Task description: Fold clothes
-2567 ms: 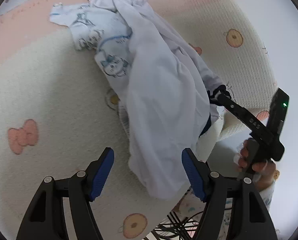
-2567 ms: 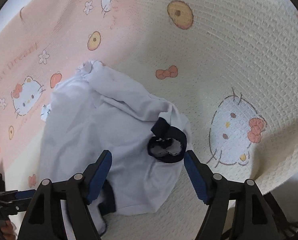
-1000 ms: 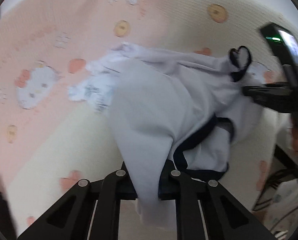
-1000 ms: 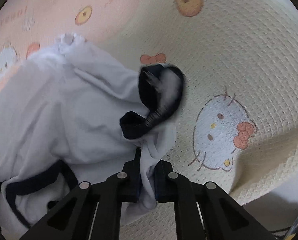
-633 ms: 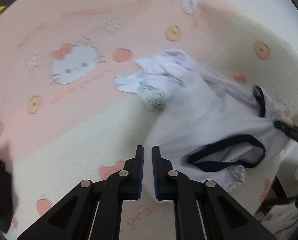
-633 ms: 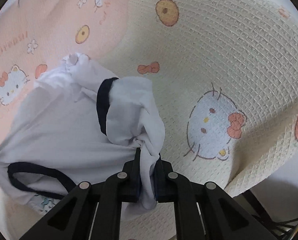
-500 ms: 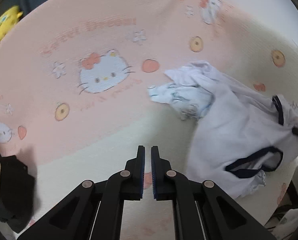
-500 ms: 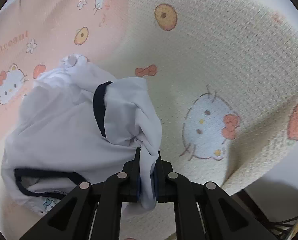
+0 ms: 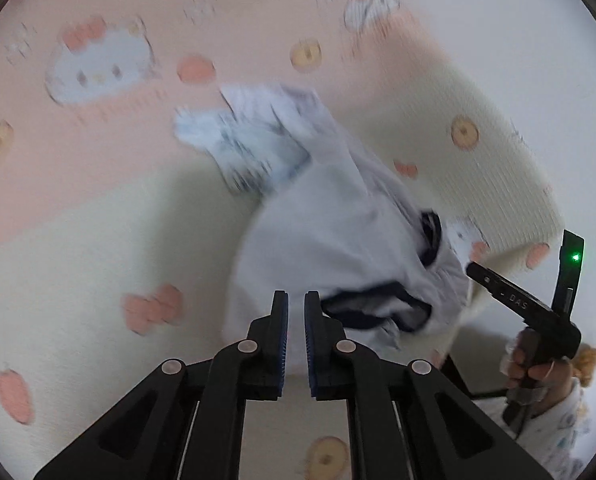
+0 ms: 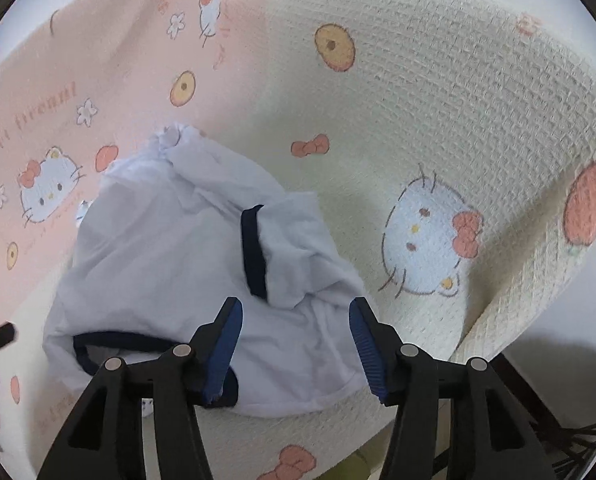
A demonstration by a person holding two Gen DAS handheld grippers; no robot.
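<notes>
A crumpled white shirt (image 10: pixel 186 264) lies released on the blanket (image 10: pixel 438 92), the right gripper (image 10: pixel 296 344) just opened and empty, the left gripper (image 9: pixel 296 344) closed on nothing; spreading it flat seems required next

Both views get soft, even daylight, nothing harsh and no glare spots. The left wrist view is smeared with motion blur: the prints on the pink-and-cream blanket (image 9: pixel 98 208) streak diagonally and the white garment (image 9: pixel 338 240) has mushy edges, while the left claw (image 9: pixel 296 344) at 6 o'clock stays crisp. A tiny green LED (image 9: pixel 575 257) glows at 3 o'clock. The right wrist view is much sharper, the blanket weave reads clearly toward 1 o'clock. A soft grey shadow sits at 4 o'clock and a fainter one at 11. Both frames have the usual fisheye bulge and black vignette in the corners.
</notes>
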